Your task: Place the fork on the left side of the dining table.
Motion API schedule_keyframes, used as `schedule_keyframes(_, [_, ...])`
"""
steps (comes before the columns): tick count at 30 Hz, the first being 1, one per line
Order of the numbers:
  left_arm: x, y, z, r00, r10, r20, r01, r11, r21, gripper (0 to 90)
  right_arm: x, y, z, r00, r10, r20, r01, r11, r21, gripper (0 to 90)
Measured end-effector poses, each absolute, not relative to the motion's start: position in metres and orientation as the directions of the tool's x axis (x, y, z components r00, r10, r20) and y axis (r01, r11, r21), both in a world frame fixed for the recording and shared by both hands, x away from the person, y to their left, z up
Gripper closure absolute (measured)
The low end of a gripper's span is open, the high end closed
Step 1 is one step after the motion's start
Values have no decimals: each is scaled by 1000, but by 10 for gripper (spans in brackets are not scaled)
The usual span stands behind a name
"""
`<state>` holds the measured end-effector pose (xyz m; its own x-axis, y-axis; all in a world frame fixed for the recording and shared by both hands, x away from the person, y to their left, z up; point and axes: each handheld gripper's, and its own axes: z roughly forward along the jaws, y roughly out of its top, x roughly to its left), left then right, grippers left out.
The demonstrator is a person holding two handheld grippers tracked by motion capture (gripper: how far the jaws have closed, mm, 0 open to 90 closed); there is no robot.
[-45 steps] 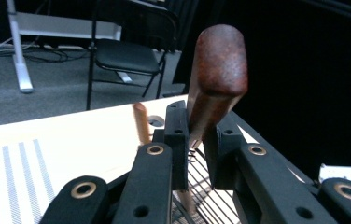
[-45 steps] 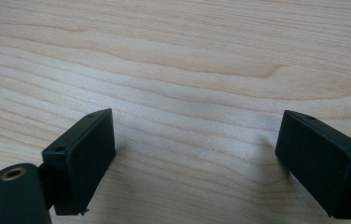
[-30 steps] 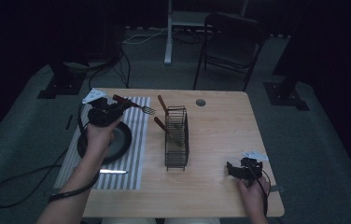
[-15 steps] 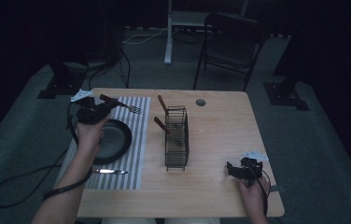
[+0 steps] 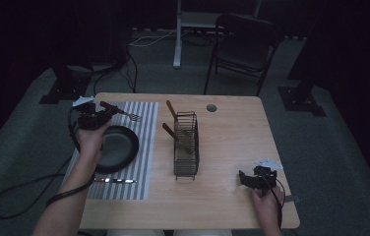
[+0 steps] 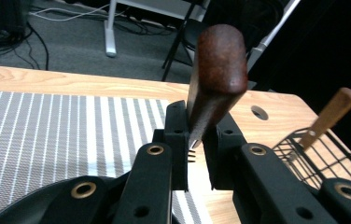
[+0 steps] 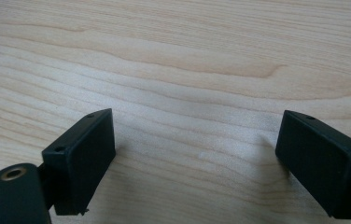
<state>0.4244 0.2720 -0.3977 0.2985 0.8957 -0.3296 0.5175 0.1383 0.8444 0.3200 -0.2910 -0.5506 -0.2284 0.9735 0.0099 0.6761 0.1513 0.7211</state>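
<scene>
Wire rack [image 5: 186,145] mid-table blocks crossing — bare table [image 5: 232,132] right, plate [image 5: 116,147] left.

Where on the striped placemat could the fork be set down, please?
Bare stripes lie beyond the black plate, under the fork in the left hand-held gripper. The near strip is crowded by the knife. Bare wood spreads right of the wire rack.
</scene>
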Motion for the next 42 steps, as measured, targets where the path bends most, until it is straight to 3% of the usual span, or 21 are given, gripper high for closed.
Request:
schedule_keyframes(17, [454, 284, -441, 211, 885, -416, 576, 231, 784, 805, 320, -291, -551, -229, 973, 9, 676, 152, 721, 116])
schedule_keyframes(42, [484, 299, -471, 141, 849, -509, 630, 320, 708, 805, 320, -291, -551, -228, 974, 10, 676, 151, 721, 116])
